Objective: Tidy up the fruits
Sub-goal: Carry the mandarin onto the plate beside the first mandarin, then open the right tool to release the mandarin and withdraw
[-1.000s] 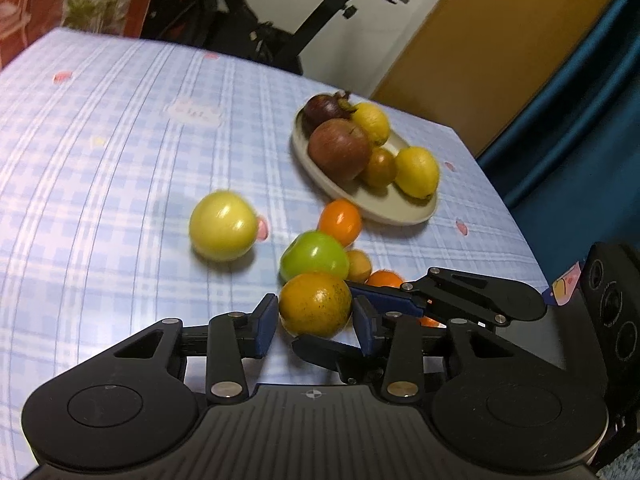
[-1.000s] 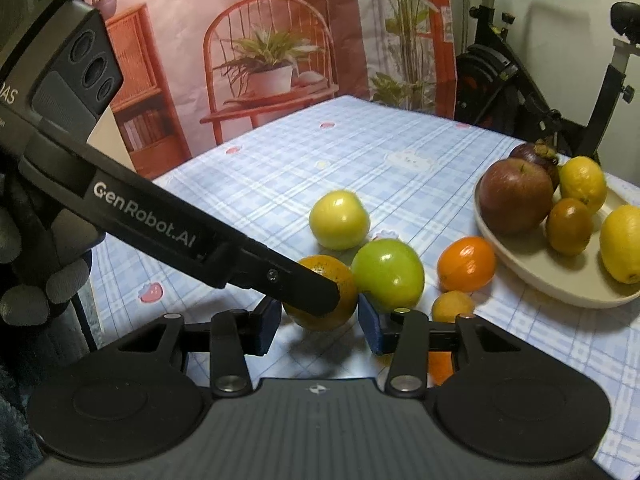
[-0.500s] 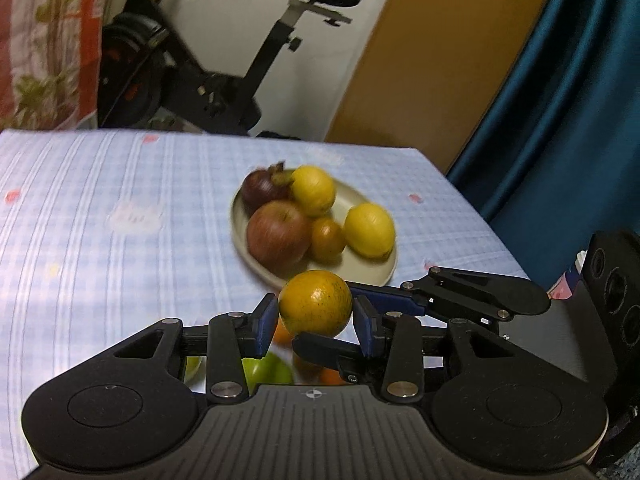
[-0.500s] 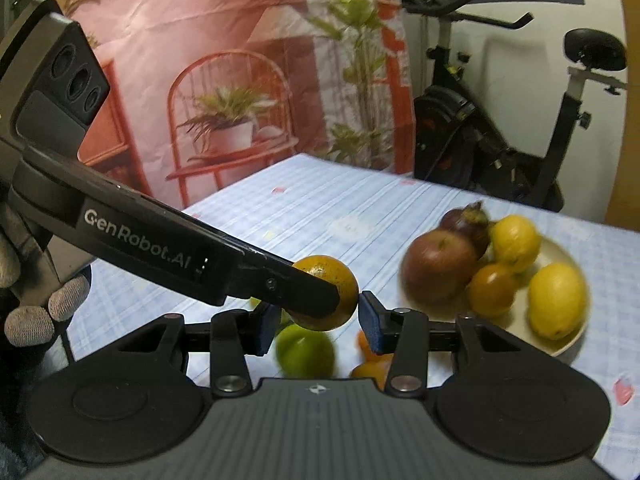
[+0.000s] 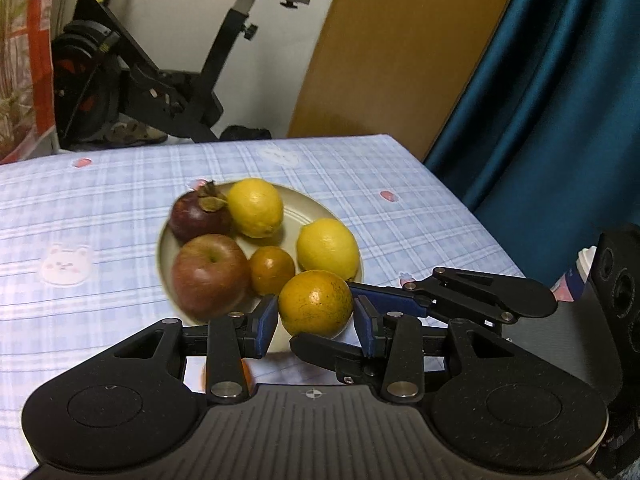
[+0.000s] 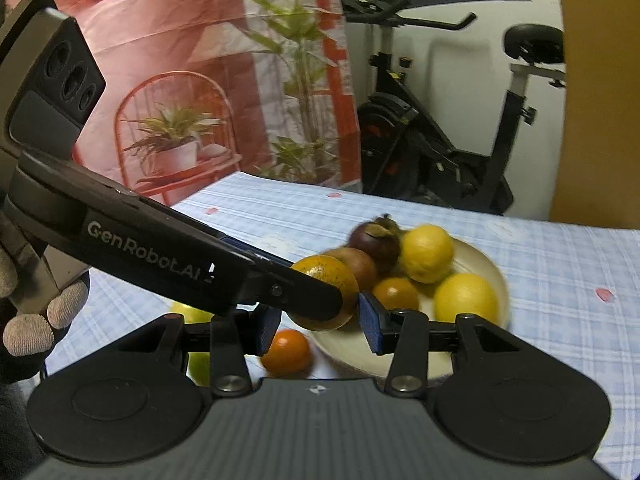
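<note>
Item, task fruit: one speckled orange (image 5: 316,304), held clear of the tabletop (image 5: 100,200) at the near edge of the plate (image 5: 298,206), level with the fruit piled there. Left tongs (image 5: 316,320): narrowly set, blue pads pinching the orange on its left and right sides. Right tongs (image 6: 316,322): likewise narrowly set on the same orange; in the left wrist view they entered from the right, one blue finger against the fruit's upper right and one black finger beneath it. In the right wrist view the right pad met the orange, while the left pad sat hidden behind a finger of the left tongs, which crossed the front of the fruit. Plate contents: one mangosteen (image 5: 198,216) at far left; one lemon (image 5: 256,208) just beside it; a second lemon (image 5: 328,248) at right; one red apple (image 5: 210,276) at near left; one small dark-orange fruit (image 5: 272,270) between apple and second lemon. Loose on the tabletop, near and left of the plate: one small orange fruit (image 6: 286,352); one green fruit (image 6: 198,364), partly hidden by the right tool; one yellow-green fruit (image 6: 188,312) behind the left tool. Covering: pale blue checked cloth. A gloved hand (image 6: 32,320) gripped the left tool. Surroundings: exercise bike (image 5: 160,80) beyond the far edge; teal curtain (image 5: 560,120) at right; printed backdrop (image 6: 180,80) at left.
</note>
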Action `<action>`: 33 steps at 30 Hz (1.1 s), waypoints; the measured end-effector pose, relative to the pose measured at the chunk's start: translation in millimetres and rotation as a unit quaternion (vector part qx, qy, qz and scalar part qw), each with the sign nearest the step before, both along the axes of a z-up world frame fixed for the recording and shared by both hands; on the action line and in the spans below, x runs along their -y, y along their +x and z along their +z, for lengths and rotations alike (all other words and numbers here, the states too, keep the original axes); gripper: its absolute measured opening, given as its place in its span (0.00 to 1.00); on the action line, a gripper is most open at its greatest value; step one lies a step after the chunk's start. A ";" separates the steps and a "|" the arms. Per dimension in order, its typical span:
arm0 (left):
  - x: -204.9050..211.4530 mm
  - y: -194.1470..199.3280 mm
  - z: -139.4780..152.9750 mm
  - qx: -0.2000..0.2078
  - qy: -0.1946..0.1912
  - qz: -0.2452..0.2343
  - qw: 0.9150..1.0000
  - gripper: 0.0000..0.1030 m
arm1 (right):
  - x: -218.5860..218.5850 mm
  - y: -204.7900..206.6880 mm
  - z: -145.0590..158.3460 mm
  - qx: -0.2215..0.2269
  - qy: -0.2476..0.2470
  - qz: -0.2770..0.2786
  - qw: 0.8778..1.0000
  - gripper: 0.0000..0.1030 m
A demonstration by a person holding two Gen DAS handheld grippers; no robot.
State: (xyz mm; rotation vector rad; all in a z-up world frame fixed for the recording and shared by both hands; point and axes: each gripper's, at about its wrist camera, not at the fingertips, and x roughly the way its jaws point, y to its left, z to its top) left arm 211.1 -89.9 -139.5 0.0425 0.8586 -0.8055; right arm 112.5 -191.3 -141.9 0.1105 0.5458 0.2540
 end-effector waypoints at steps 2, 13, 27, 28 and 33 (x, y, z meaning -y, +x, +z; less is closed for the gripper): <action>8.1 5.0 -4.7 -0.008 0.004 -0.002 1.000 0.42 | 8.5 2.1 -5.9 -0.007 0.001 -0.008 1.000 0.44; 32.6 23.8 -29.2 -0.030 0.039 -0.007 0.999 0.43 | 30.5 19.5 -28.2 -0.043 0.008 -0.033 0.999 0.44; 12.1 36.8 -33.9 -0.047 0.033 0.027 0.998 0.44 | 20.9 48.3 -45.1 -0.064 0.014 -0.006 0.998 0.44; 11.6 36.6 -33.6 -0.047 0.032 0.027 0.998 0.44 | 20.4 49.7 -46.1 -0.064 0.013 -0.005 0.998 0.44; 8.9 34.6 -29.8 -0.042 0.029 0.027 0.998 0.45 | 17.0 59.9 -51.6 -0.071 0.002 -0.006 0.997 0.44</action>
